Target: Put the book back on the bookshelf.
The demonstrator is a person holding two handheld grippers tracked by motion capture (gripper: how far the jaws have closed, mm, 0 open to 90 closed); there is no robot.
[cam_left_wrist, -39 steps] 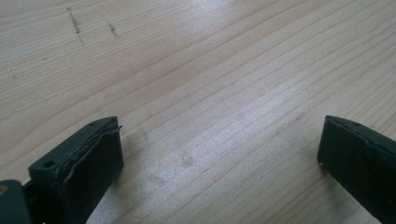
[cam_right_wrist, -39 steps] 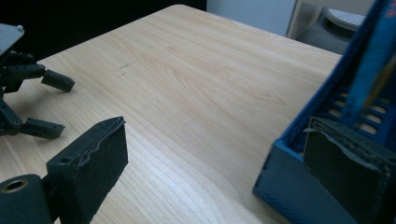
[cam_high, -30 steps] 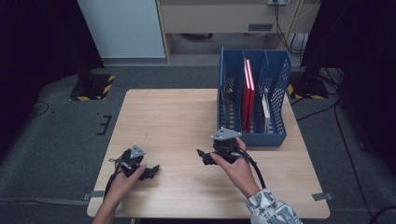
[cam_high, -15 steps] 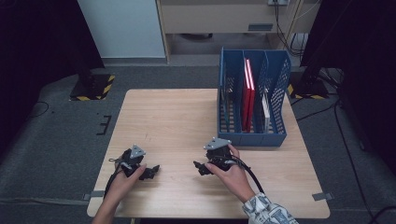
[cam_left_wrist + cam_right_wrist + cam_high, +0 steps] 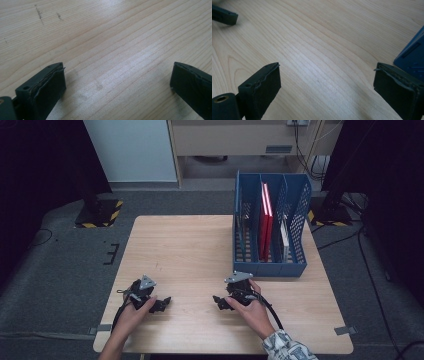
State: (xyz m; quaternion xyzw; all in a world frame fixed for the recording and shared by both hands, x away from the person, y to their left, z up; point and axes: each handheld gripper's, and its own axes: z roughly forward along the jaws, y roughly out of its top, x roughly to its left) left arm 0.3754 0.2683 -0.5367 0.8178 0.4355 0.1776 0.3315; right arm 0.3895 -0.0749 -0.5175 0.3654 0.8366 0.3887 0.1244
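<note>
In the high view, both forearms enter from the bottom edge and angle up toward the middle of the frame. The left hand [image 5: 131,312] sits in the lower left, wrapped over the left gripper [image 5: 161,304], whose tips point toward the centre of the frame, low over the table [image 5: 185,250]. The right hand [image 5: 250,307] lies in the lower centre, its patterned sleeve [image 5: 285,349] at the bottom edge; it holds the right gripper [image 5: 218,302], tips pointing left, so the two tools face each other, well apart.

In the left gripper view, the left gripper [image 5: 117,82] has its jaws spread wide, one at the lower left and one at the lower right of the frame, with only bare wood grain between them. In the right gripper view, the right gripper [image 5: 325,85] is equally wide open and grasps nothing.

The blue file rack [image 5: 295,220] stands in the upper right of the high view, near the right gripper but apart from it, with a red book [image 5: 265,220] upright in a middle compartment. A blue corner of the rack [image 5: 413,58] shows at the right edge of the right gripper view.
</note>
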